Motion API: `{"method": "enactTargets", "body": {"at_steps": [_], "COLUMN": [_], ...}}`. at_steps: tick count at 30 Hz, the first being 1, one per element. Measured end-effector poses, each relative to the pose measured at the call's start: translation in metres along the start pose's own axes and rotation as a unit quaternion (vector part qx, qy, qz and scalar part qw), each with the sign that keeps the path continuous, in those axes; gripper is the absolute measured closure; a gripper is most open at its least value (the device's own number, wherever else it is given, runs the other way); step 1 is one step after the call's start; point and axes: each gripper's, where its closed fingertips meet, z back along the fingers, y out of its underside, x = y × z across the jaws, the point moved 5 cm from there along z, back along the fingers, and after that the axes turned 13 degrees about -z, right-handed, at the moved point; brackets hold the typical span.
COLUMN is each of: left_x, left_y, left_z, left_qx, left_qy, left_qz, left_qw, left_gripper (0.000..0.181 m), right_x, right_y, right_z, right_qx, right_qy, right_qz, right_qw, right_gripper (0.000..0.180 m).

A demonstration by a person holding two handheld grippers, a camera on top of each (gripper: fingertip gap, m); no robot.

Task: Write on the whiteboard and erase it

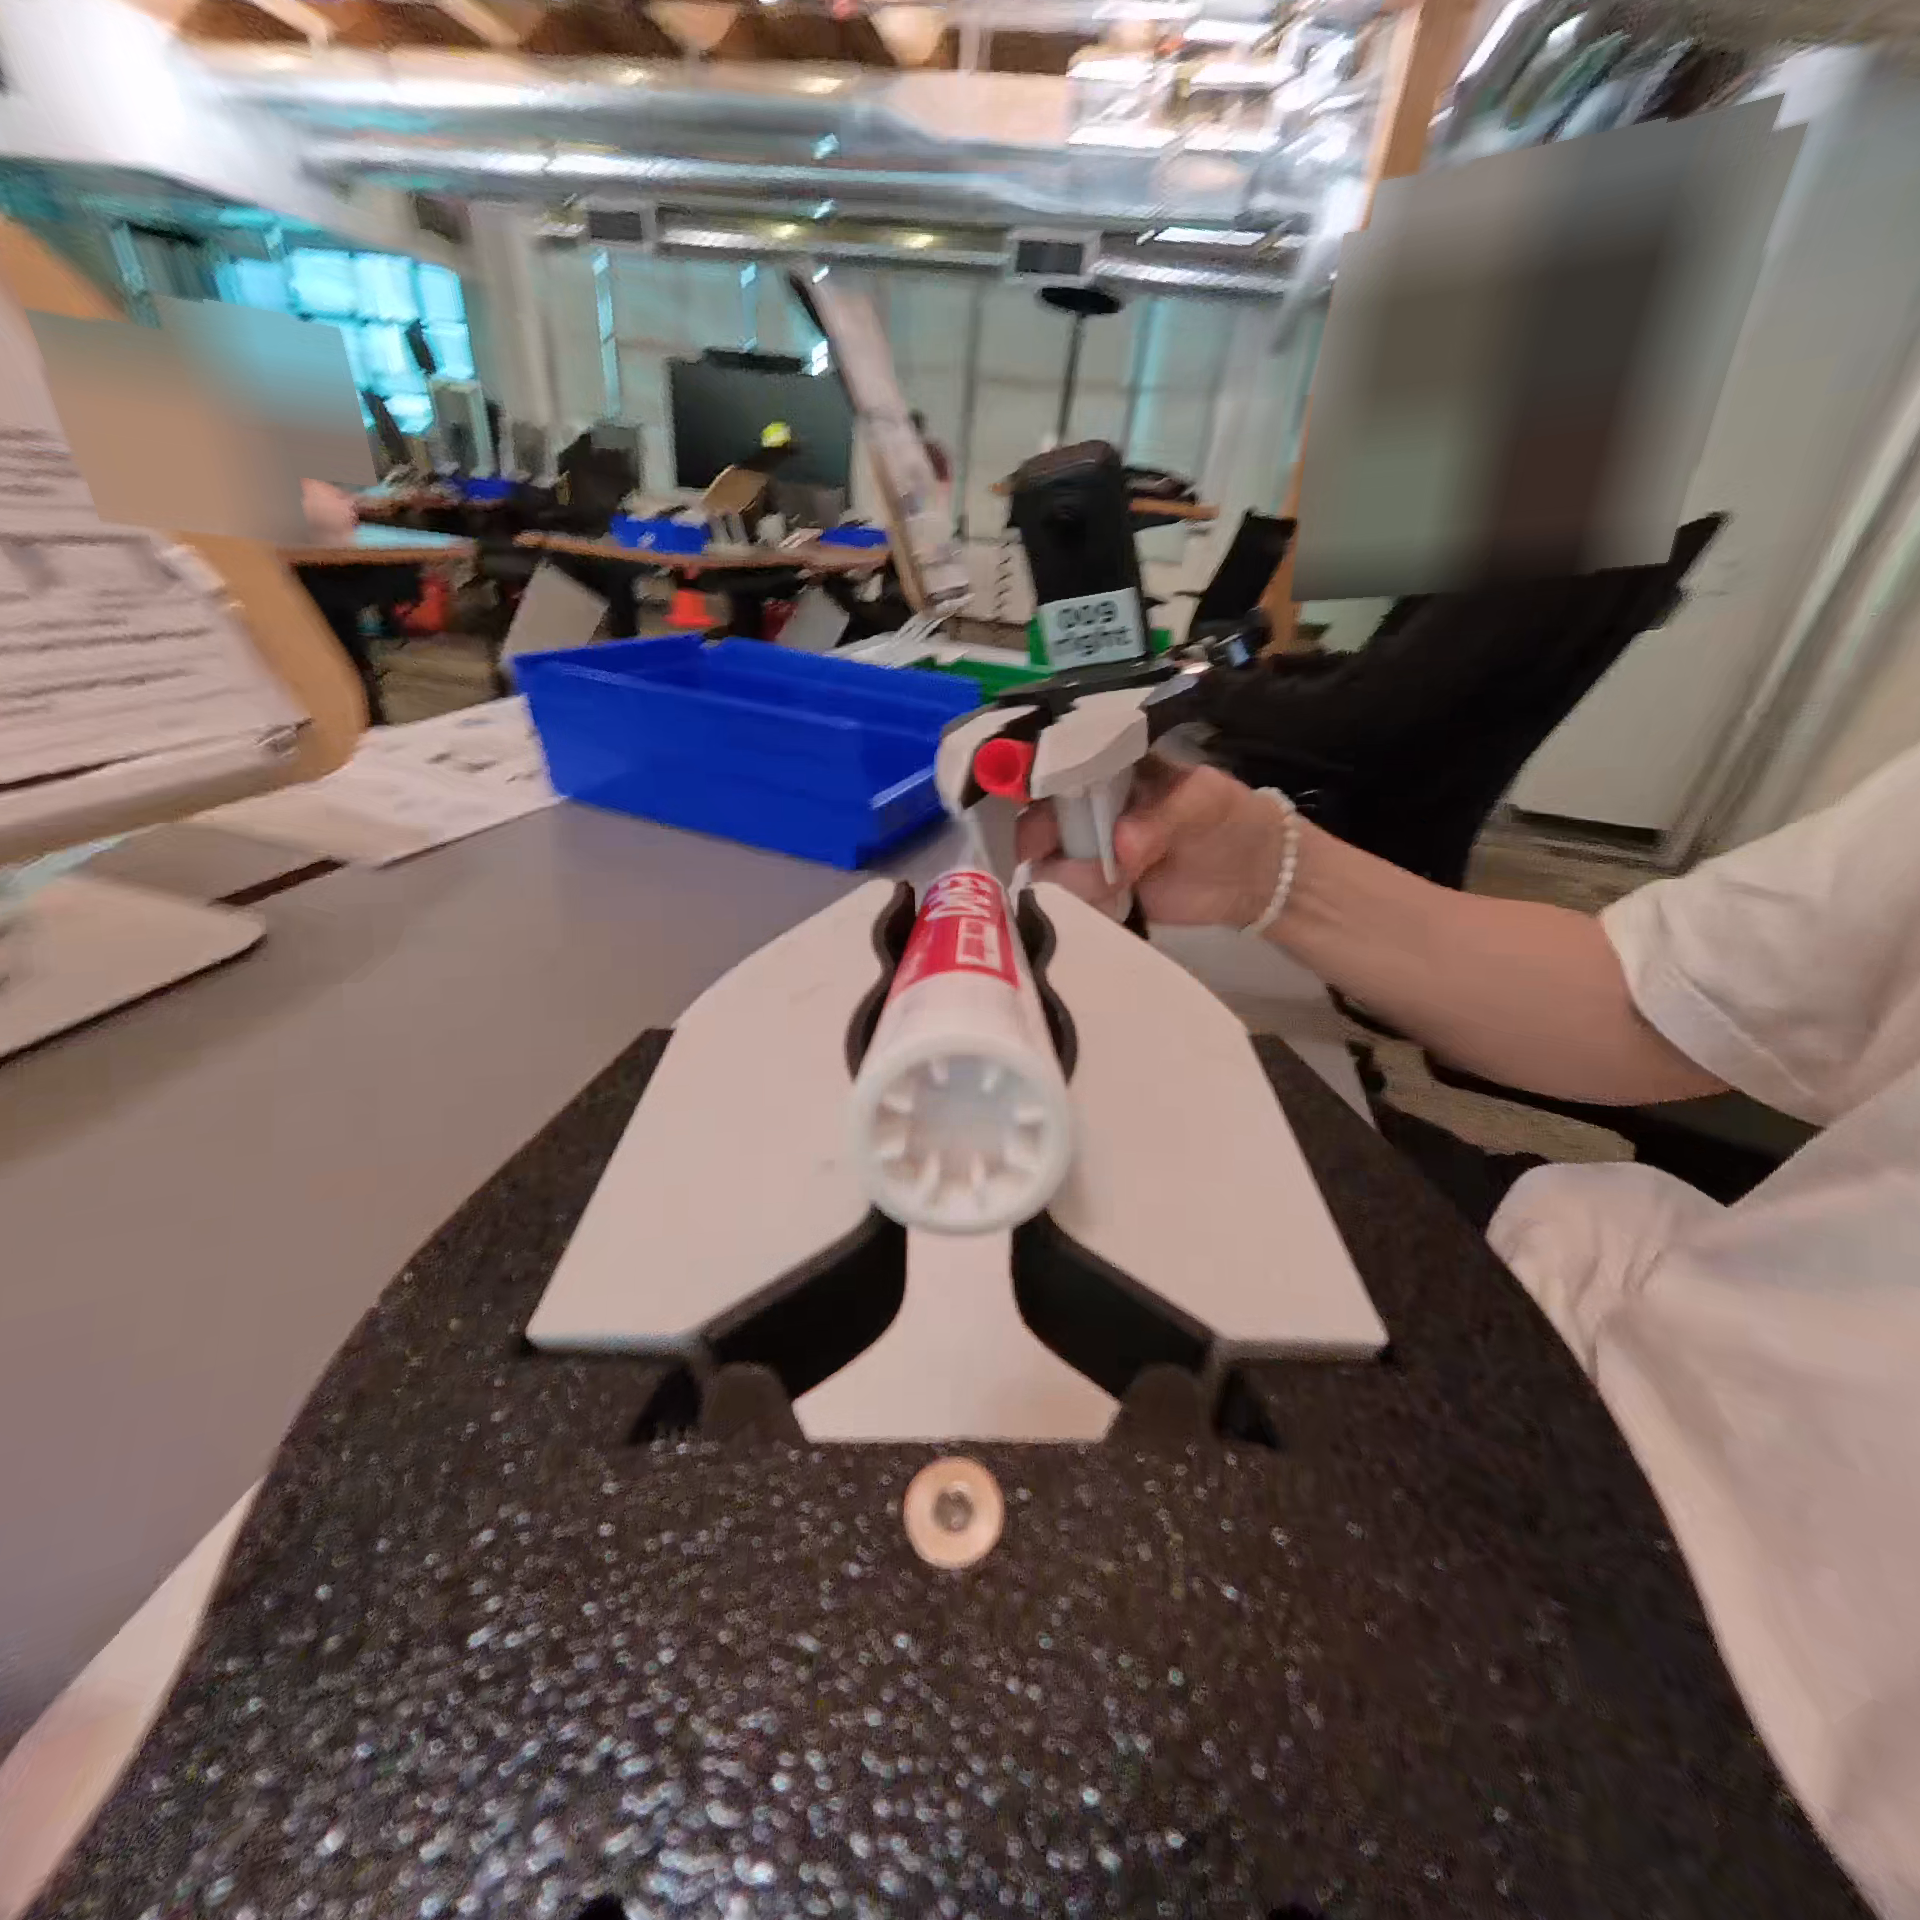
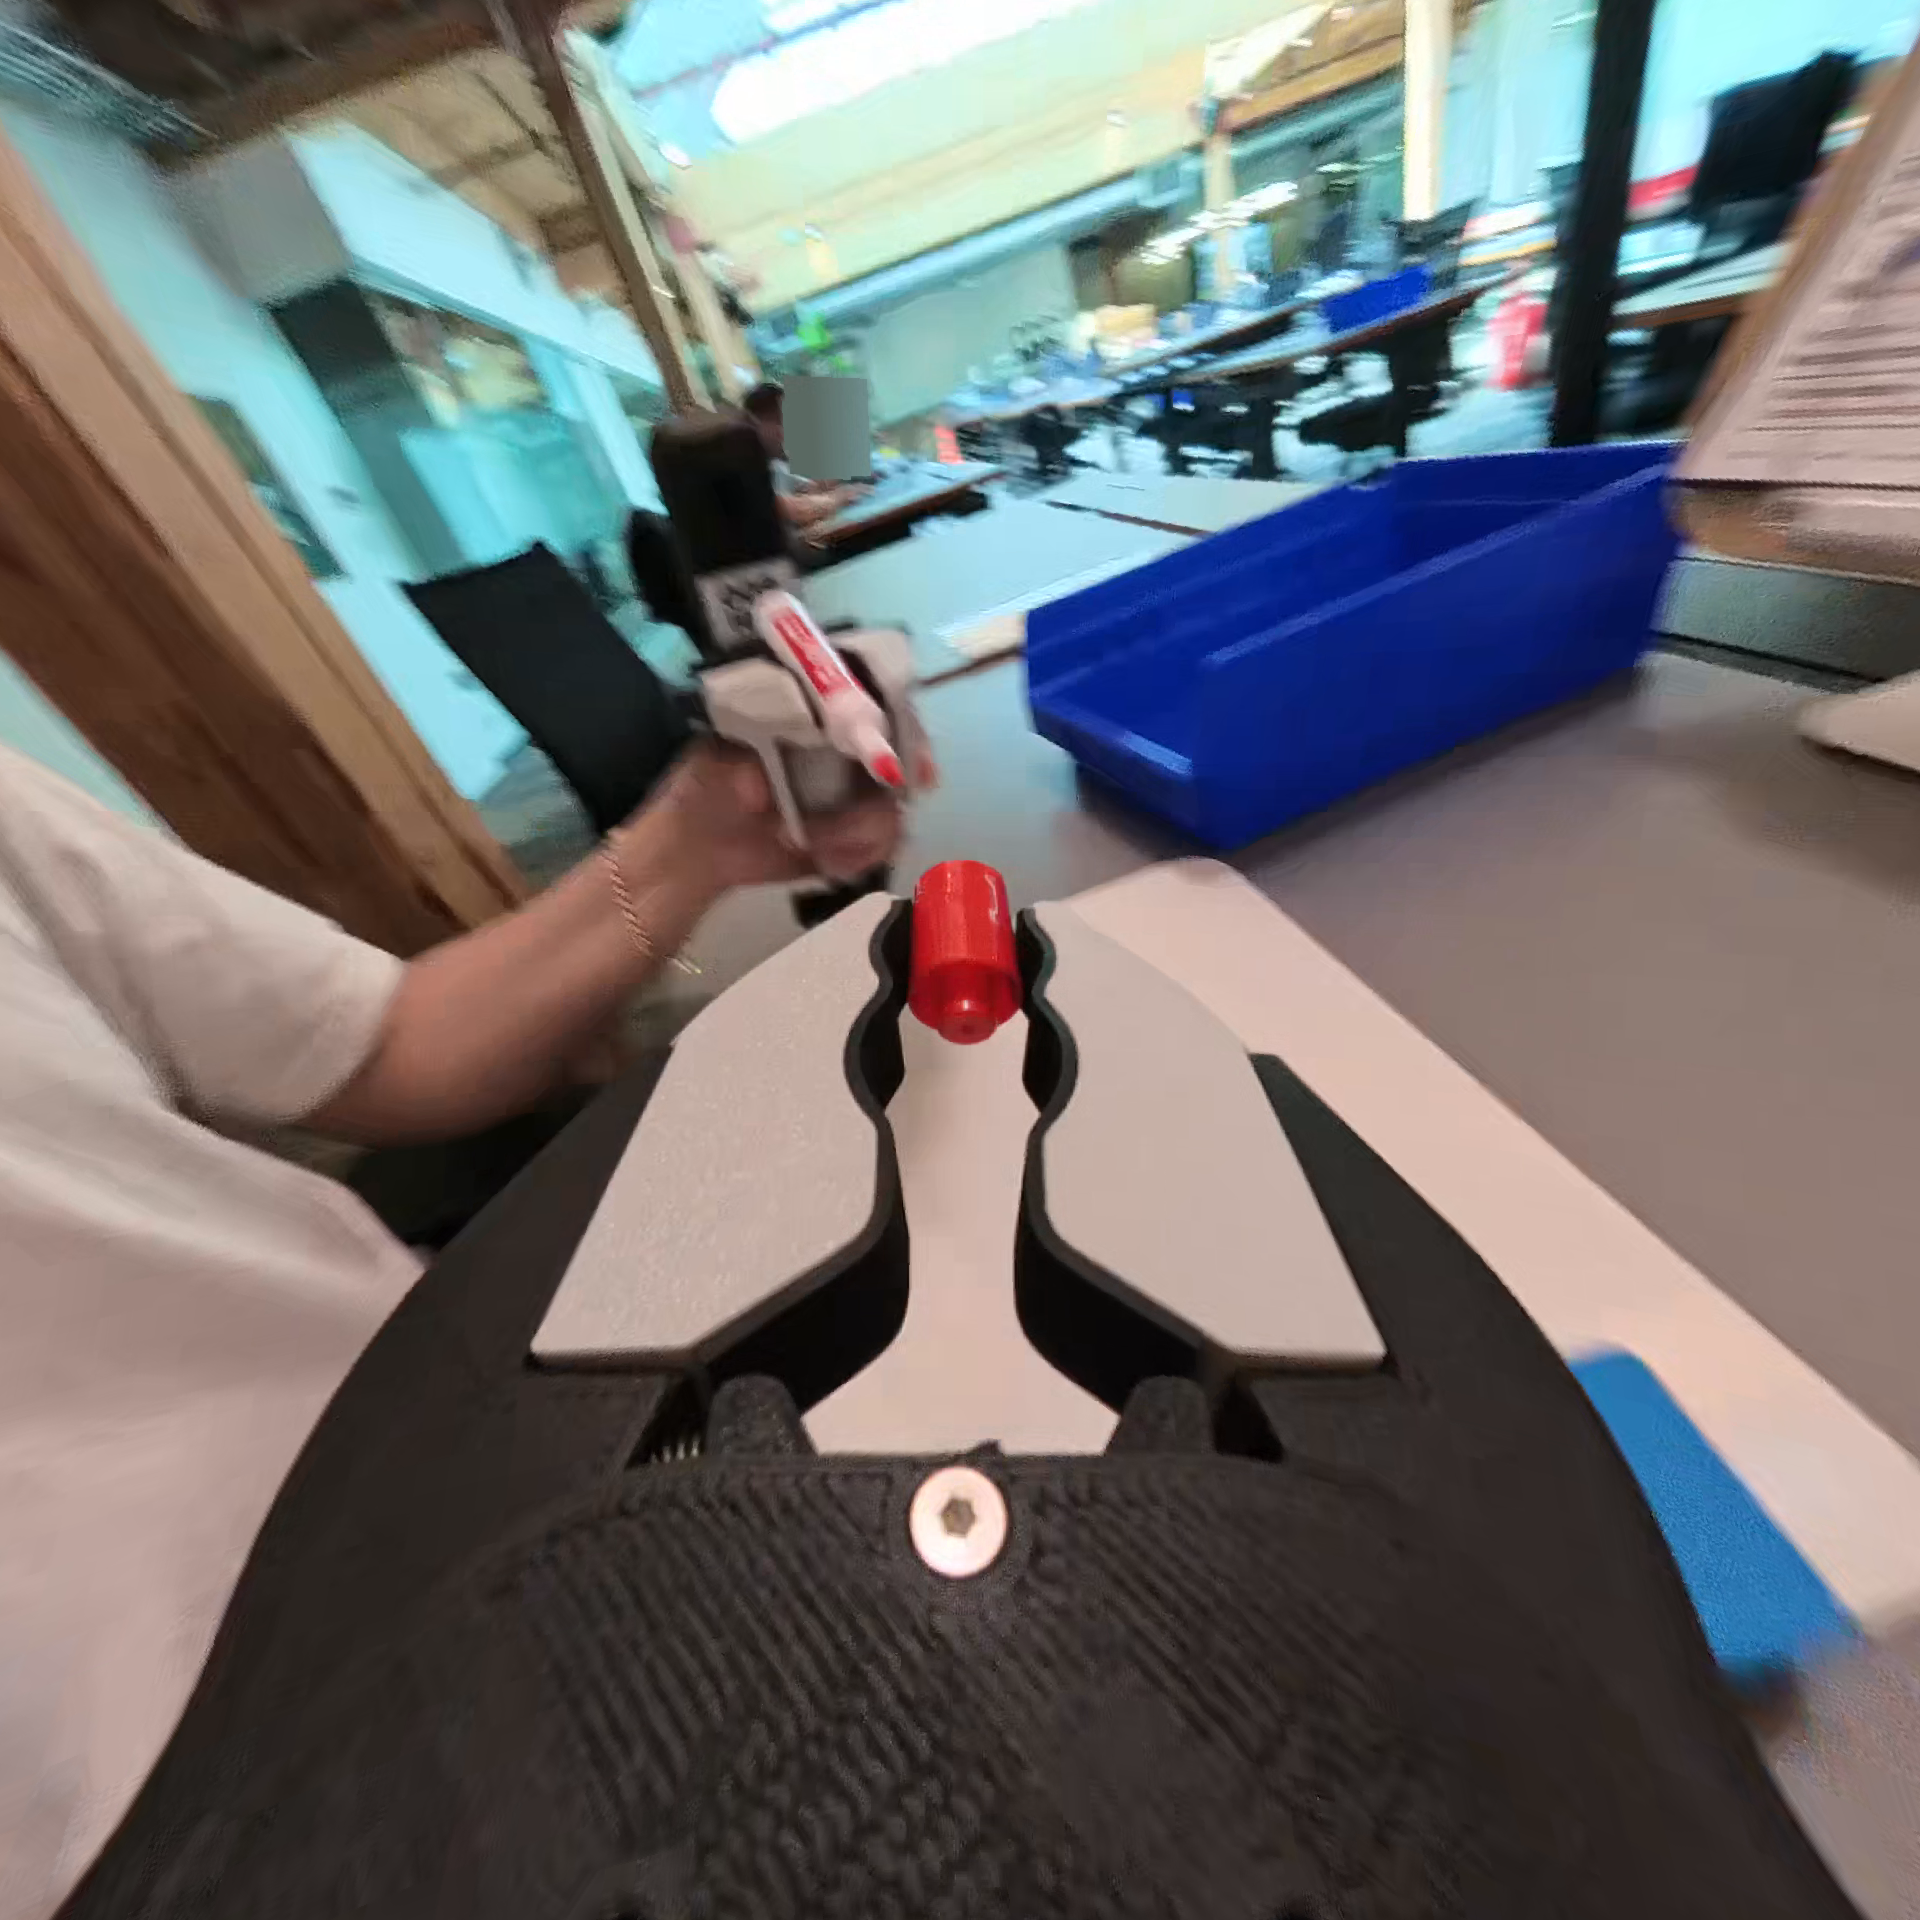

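- Left wrist view shows one red-and-white dry-erase marker (image 1: 961, 997) clamped between your left gripper (image 1: 961, 925)'s two fingers, its hollow white back end facing the camera and its barrel pointing away.
- One red cap (image 2: 958, 961) sits pinched near the tips of your right gripper (image 2: 958, 935), narrow end toward the camera; it is off the marker and apart from it.
- Count: two grippers, one marker, one cap, one blue bin (image 2: 1351, 644) on the grey table (image 2: 1558, 935), one white board (image 2: 1403, 1195) lying flat under the right gripper, and one blue item (image 2: 1704, 1527) on that board, too blurred to name.
- Your right hand (image 1: 1153, 852) grips its handle with a bead bracelet at the wrist; your left hand (image 2: 758, 821) holds its handle with the marker's red tip angled down.
- Marker's barrel carries a red label, and each gripper wears a white tag.
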Motion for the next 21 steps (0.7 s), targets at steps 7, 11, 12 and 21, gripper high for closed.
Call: {"method": "enactTargets", "body": {"at_steps": [7, 11, 12, 21], "left_x": [0.017, 0.013, 0.012, 0.022], "left_y": [0.014, 0.036, 0.043, 0.047], "left_z": [0.028, 0.031, 0.032, 0.036], "left_qx": [0.026, 0.095, 0.125, 0.148], "left_qy": [-0.047, -0.059, -0.056, -0.078], "left_qz": [0.041, -0.051, -0.064, -0.043], "left_qw": [0.998, 0.992, 0.988, 0.985], "left_gripper": [0.162, 0.162, 0.162, 0.162], "right_x": [-0.005, -0.018, -0.023, -0.038], "right_y": [0.039, 0.069, 0.076, 0.097], "right_z": [-0.009, -0.016, -0.014, -0.006], "right_qx": [0.126, 0.186, 0.205, 0.254], "right_qy": [0.189, 0.220, 0.228, 0.249], "right_qz": [0.152, 0.135, 0.117, 0.081], "right_qw": [0.962, 0.948, 0.945, 0.931], "right_gripper": [0.160, 0.160, 0.160, 0.160]}}
